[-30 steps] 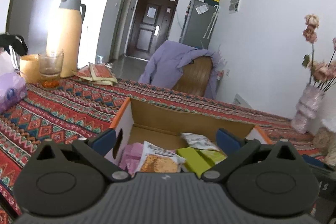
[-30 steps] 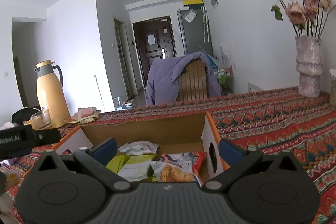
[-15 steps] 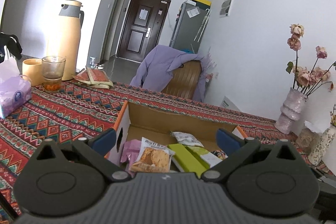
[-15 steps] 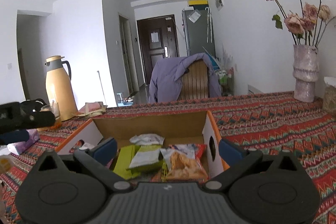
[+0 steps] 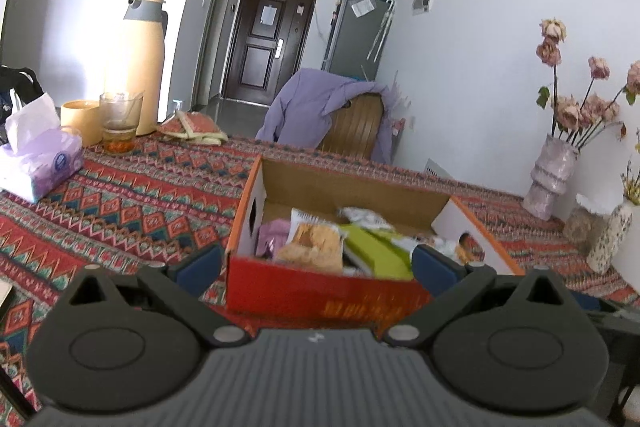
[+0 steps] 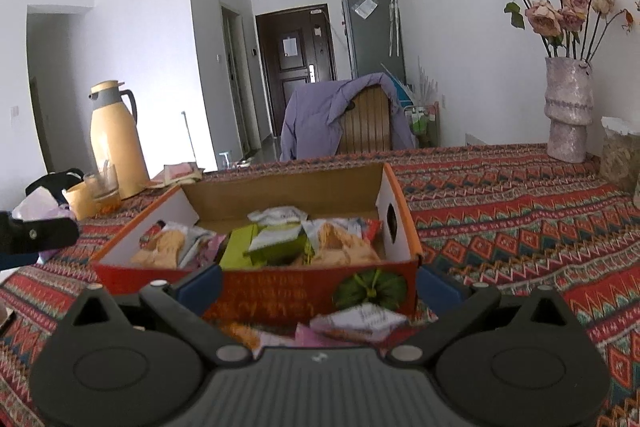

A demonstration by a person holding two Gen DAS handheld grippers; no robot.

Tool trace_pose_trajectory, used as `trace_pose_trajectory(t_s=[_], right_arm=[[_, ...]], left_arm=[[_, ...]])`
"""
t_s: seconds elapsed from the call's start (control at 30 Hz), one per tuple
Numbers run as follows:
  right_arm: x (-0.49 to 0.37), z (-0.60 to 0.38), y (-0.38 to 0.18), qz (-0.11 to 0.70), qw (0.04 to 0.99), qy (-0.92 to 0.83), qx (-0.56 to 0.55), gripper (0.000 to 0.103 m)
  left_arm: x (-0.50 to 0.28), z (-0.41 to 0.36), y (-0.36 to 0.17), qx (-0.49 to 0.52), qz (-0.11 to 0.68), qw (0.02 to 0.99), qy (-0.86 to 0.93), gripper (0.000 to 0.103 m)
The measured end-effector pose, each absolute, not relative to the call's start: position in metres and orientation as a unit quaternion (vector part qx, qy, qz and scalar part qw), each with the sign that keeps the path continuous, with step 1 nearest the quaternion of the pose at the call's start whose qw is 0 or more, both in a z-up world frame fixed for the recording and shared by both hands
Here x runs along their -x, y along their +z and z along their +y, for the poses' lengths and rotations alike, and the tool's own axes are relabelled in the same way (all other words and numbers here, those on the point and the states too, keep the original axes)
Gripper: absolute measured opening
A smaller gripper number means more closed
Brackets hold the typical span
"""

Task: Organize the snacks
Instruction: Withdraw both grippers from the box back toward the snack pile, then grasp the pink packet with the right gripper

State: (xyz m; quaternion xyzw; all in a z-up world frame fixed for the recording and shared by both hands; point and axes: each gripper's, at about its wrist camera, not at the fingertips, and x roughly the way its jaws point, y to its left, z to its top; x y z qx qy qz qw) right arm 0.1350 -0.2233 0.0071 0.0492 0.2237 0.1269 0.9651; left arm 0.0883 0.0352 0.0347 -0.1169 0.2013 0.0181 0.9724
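Jaws on both grippers stand spread, empty. Loose packets (image 6: 352, 319) before the box (image 6: 280, 291) could slide off the bench (image 6: 520, 227) if nudged.

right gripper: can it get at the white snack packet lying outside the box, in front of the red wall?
Probably yes. The white snack packet lies on the tablecloth just ahead of the right gripper, whose jaws are open and empty. Nothing sits between them; the box stands behind the packet, so a short descent should do.

Patterned tbl (image 6: 520, 227) w/ snack box (image 6: 280, 291), flask (image 6: 114, 147)
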Motion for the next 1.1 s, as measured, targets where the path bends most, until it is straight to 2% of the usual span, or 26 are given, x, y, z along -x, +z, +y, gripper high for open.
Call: trace_pose_trajectory(t_s=[0.5, 0.83, 1.1], right_arm=[[-0.098, -0.223, -0.012, 0.259, 0.957, 0.129, -0.027, 0.103], [-0.122, -0.218, -0.022, 0.288, 0.950, 0.112, -0.035, 0.103], [-0.151, -0.201, -0.043, 0.333, 0.939, 0.088, -0.030, 0.089]], left_arm=[[-0.050, 0.042, -0.005, 0.099, 0.239, 0.966, 0.016, 0.103], [-0.051, 0.037, -0.007, 0.095, 0.247, 0.964, 0.013, 0.103], [-0.053, 0.037, -0.009, 0.094, 0.252, 0.963, 0.012, 0.103]])
